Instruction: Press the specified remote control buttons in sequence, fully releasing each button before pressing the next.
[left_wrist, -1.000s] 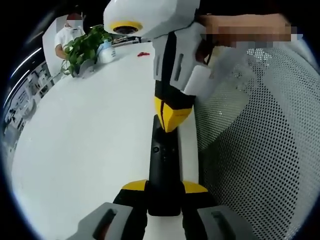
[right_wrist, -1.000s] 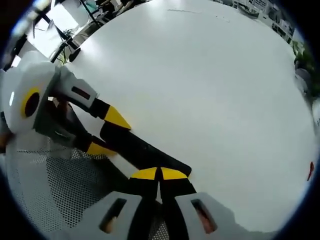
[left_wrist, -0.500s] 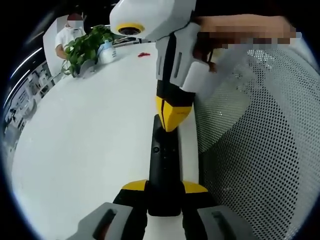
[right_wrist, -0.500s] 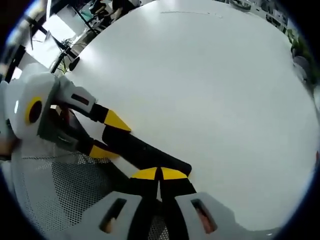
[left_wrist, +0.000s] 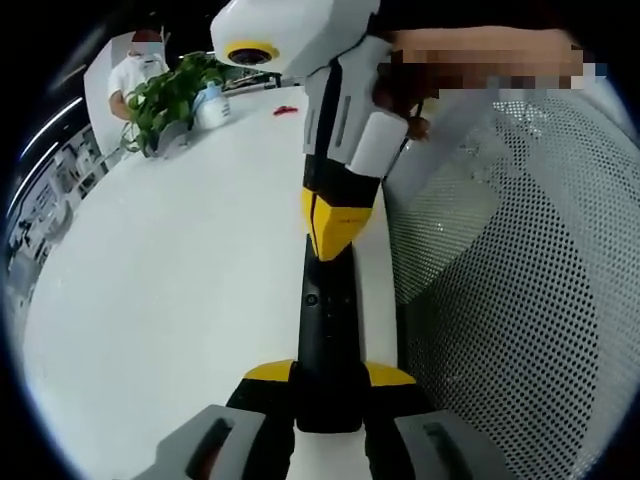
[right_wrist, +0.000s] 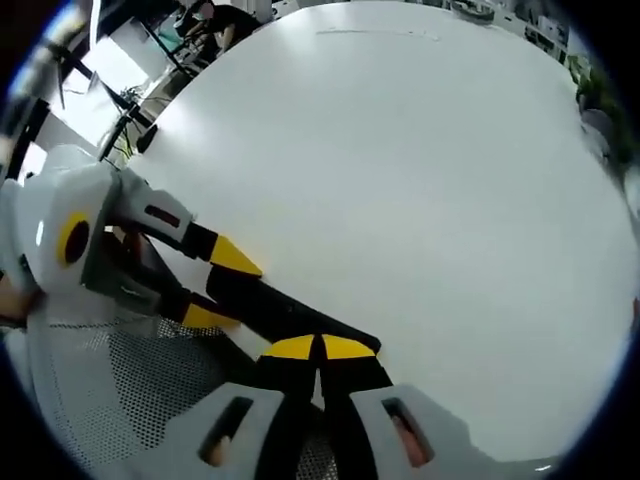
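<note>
In the left gripper view the left gripper (left_wrist: 328, 378) grasps the near end of the black remote (left_wrist: 326, 330), its yellow-tipped jaws clenched on either side of it; the remote runs away from the camera along the edge of the white worktop (left_wrist: 170, 290), one small round button showing on its face. The right gripper (left_wrist: 331, 232) comes in from above, jaws pressed together into a single yellow point that meets the remote's far end; whether it bears down on a button I cannot tell. Right of the remote lies a white perforated mesh (left_wrist: 520, 300), seemingly a chair back; a hand (left_wrist: 400, 85) holds the right gripper's handle. This view alone reaches the far end of the worktop: a green plant (left_wrist: 170, 95), a white bottle (left_wrist: 212, 103) just beside it, a small red thing (left_wrist: 287, 108) further along, and a person in white (left_wrist: 135, 70) behind the plant.

In the right gripper view the right gripper (right_wrist: 320, 348) has its jaws clenched tip to tip with nothing between them, resting at the remote's (right_wrist: 285, 310) end; the left gripper (right_wrist: 212, 290) enters from the left, its jaws astride the remote's other end. Here the mesh (right_wrist: 130, 390) sits low and left; beyond the worktop (right_wrist: 420, 200), dark chairs (right_wrist: 215, 20) and a bright window (right_wrist: 85, 85) show at upper left.
</note>
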